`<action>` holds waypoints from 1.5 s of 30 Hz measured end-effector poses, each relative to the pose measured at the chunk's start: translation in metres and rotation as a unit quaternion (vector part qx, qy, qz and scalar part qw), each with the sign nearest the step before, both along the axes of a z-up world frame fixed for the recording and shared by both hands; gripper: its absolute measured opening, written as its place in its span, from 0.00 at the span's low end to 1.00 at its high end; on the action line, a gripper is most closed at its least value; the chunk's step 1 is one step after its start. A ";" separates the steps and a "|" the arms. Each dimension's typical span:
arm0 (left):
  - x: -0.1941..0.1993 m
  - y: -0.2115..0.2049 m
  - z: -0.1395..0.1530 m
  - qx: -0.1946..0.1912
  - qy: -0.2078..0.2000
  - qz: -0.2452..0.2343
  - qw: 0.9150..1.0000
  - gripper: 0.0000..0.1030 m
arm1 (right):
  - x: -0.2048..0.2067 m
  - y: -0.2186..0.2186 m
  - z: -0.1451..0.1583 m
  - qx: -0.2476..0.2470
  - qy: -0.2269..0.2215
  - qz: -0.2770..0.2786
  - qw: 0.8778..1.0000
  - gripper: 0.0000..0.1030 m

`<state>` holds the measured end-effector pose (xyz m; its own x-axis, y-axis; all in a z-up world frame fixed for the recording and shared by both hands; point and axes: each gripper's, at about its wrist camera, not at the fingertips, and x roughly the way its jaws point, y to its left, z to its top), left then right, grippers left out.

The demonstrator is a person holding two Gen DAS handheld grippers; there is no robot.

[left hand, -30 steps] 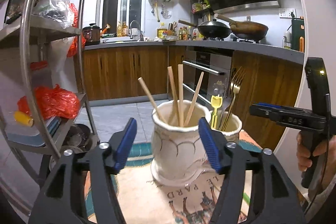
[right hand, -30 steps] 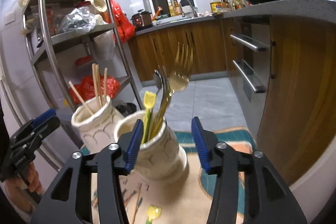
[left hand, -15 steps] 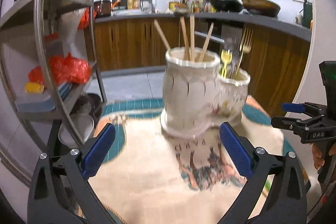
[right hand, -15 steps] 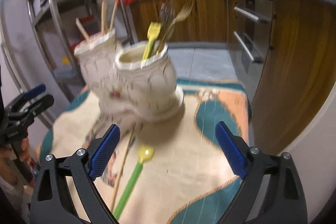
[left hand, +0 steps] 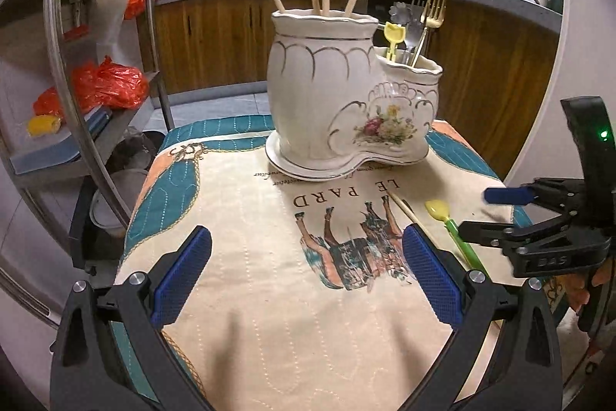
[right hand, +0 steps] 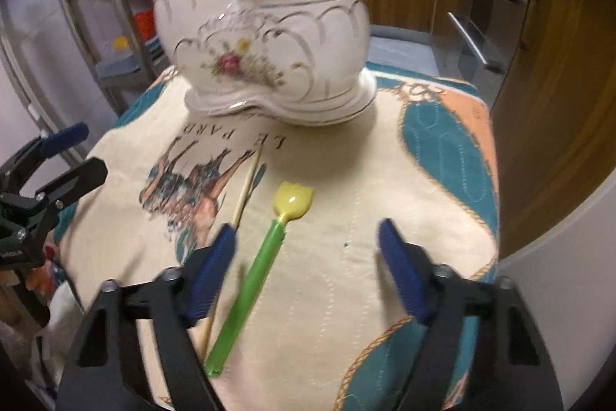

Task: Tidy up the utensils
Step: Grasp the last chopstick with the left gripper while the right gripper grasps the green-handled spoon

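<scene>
Right wrist view: the green-handled yellow spoon (right hand: 257, 270) lies on the tabletop cloth (right hand: 346, 203), long axis running away toward the ceramic holder (right hand: 269, 37). It sits between the right gripper (right hand: 306, 272) jaws, which are closing, untouched, nearer the left pad. The left gripper (left hand: 304, 276) hangs wide open, farther off.

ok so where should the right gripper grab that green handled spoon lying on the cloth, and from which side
Grip the green handle mid-length on the spoon, coming from above with the right gripper, one of the fingers on each long side. It lies flat on the cloth, so only the sides are reachable. The chopstick lies close alongside, so place the fingers carefully. The jaws are closing, still clear of it.
</scene>
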<state>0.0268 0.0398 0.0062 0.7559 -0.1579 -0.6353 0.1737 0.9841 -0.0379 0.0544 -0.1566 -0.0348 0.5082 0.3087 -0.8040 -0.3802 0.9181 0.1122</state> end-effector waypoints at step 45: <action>0.023 -0.076 -0.027 0.086 0.176 -0.129 0.972 0.05 | -0.015 -0.049 0.005 0.030 -0.021 0.041 0.998 0.10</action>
<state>0.0494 -0.0358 -0.0208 0.4364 -0.1819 -0.8812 0.4224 0.9061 0.0221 0.0395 -0.2056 -0.0301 0.5122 0.3983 -0.7609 -0.4596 0.8755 0.1489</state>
